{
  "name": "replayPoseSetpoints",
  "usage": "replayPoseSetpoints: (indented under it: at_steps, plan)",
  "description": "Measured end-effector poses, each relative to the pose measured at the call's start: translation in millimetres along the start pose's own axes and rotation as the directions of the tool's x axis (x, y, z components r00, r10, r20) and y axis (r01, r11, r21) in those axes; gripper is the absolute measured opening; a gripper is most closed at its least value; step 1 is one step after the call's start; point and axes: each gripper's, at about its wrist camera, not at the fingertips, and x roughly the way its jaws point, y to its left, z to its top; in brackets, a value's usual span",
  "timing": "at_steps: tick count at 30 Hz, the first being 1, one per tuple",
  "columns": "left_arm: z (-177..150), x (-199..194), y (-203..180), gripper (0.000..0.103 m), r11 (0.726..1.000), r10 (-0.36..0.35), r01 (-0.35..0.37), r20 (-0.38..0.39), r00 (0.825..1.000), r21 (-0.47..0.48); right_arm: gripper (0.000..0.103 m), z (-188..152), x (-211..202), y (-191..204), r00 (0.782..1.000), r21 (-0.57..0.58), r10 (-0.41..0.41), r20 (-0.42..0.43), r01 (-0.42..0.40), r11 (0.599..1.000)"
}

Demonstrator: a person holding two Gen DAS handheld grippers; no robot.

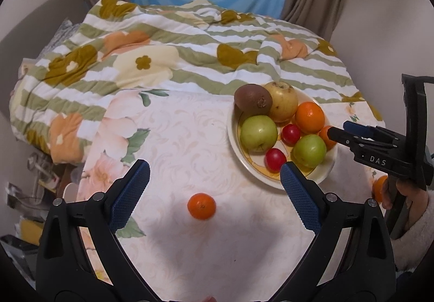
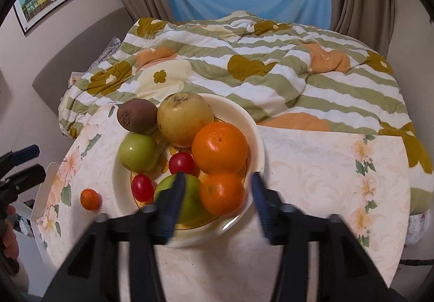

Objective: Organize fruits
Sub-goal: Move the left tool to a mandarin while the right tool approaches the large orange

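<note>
in the right wrist view the right gripper [image 2: 217, 194] has its jaws spread, blurred, with a small orange [image 2: 222, 193] between them on the plate [image 2: 257, 139]; the pads do not press on it. it tilts down over the plate's near rim. in the left wrist view the left gripper [image 1: 214, 188] has its jaws spread wide with nothing in them, tilted down at the table [image 1: 176, 133], and a loose mandarin [image 1: 201, 206] lies on the cloth just beyond, lower centre of frame. at the right edge of that view a hand [image 1: 407, 193] in a fuzzy pale sleeve holds the right gripper's handle, whose black body reads "das". the plate, centre right there, holds a kiwi [image 1: 252, 99], green apples and small red fruits.
</note>
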Motion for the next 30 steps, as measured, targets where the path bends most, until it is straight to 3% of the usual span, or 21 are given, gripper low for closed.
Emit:
replayPoseSetpoints:
  at_steps: [2, 3, 4, 6, 13, 20, 30]
  plan:
    - [-1, -1, 1, 0.103, 1.0, 0.0, 0.0, 0.002, 1.0, -0.004, 0.064, 0, -1, 0, 1.0, -0.001, 0.001, 0.008, -0.001, 1.0]
    - [-1, -1, 1, 0.103, 1.0, 0.002, -0.002, 0.004, 1.0, -0.005, 0.073, 0, -2, 1, 1.0, -0.003, 0.0, 0.017, 0.0, 1.0]
    - [-1, -2, 1, 0.103, 1.0, 0.006, -0.006, 0.007, 1.0, -0.006, 0.088, 0, -3, 2, 1.0, -0.006, 0.001, 0.026, -0.001, 1.0]
    - [-2, -4, 1, 0.103, 1.0, 0.012, -0.012, 0.011, 1.0, -0.008, 0.103, 0, -5, 3, 0.999, -0.012, 0.003, 0.045, -0.002, 1.0]
    - [-1, -23, 2, 0.103, 1.0, 0.026, -0.025, 0.038, 0.999, -0.016, 0.103, 0, -23, 7, 0.997, -0.016, -0.014, 0.08, 0.015, 1.0]
    - [-4, -52, 4, 0.103, 0.999, 0.03, -0.031, 0.071, 0.997, 0.018, 0.103, -3, -65, 15, 0.991, -0.006, -0.058, 0.119, 0.059, 0.998]
    - [-21, -92, 8, 0.103, 0.997, 0.017, -0.026, 0.123, 0.992, 0.072, 0.103, -27, -130, 30, 0.971, 0.045, -0.178, 0.161, 0.173, 0.984]
